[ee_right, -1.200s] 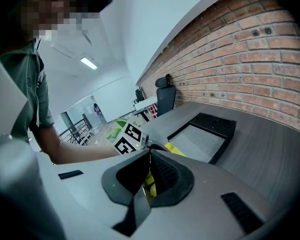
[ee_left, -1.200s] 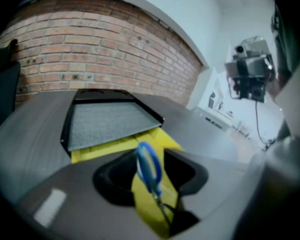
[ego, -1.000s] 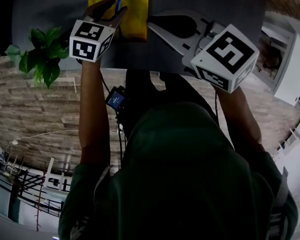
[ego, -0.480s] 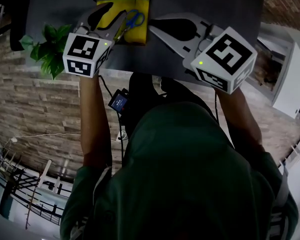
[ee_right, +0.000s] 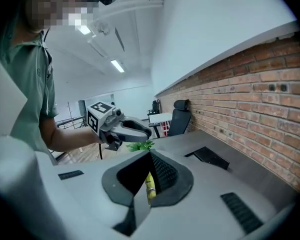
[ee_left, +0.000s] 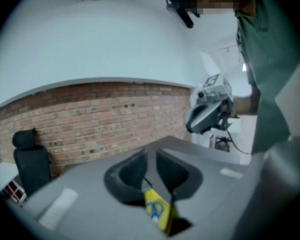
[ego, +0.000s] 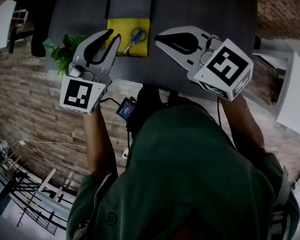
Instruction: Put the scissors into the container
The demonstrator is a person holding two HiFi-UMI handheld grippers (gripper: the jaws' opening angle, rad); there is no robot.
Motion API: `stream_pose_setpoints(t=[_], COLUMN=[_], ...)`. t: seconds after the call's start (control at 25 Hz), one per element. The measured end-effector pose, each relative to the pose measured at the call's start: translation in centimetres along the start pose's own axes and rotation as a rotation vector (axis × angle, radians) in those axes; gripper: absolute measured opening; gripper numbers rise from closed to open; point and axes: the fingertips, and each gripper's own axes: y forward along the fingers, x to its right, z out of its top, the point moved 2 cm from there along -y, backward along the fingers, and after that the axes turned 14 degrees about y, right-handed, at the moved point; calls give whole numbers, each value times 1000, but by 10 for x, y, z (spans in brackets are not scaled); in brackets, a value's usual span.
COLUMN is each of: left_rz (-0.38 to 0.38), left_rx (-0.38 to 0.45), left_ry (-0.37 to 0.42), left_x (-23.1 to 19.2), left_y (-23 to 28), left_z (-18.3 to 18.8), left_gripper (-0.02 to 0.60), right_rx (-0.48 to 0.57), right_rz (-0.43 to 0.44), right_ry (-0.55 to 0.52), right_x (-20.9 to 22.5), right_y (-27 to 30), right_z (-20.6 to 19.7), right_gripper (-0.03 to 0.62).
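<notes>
Blue-handled scissors (ego: 135, 35) lie in the yellow container (ego: 140, 48) on the dark surface (ego: 200, 4); left gripper (ego: 113, 34) fingers, just closing, stand slightly apart, empty; right gripper (ego: 157, 36) fingers pressed together

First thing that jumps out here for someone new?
Blue-handled scissors lie in the yellow container on the dark table. Flanking it in the head view: left gripper, jaws just closing with nothing between, and right gripper, shut and empty.

no legible text, labels, brands or numbers anywhere in view
</notes>
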Motion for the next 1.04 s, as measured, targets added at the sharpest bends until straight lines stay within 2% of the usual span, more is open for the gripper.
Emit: stream_pose_setpoints(t=[0.08, 0.12, 0.36, 0.84, 1.04], left_rz=[-2, -8, -31, 25, 39], left_rx=[37, 50, 63, 53, 53], left_ry=[2, 0, -24, 3, 14], left_x=[10, 18, 63, 126, 166], left_y=[-15, -21, -45, -87, -107], left_z=[15, 20, 33, 54, 47], left_gripper=[6, 3, 3, 3, 3], right_rx=[11, 15, 31, 46, 29], right_rz=[6, 9, 22, -18, -25], right_ry=[-20, -27, -41, -63, -52], right_x=[-8, -11, -28, -61, -80], right_y=[-10, -16, -50, -114, -131], right_z=[2, 1, -17, -62, -100], right_gripper=[5, 5, 5, 5, 5])
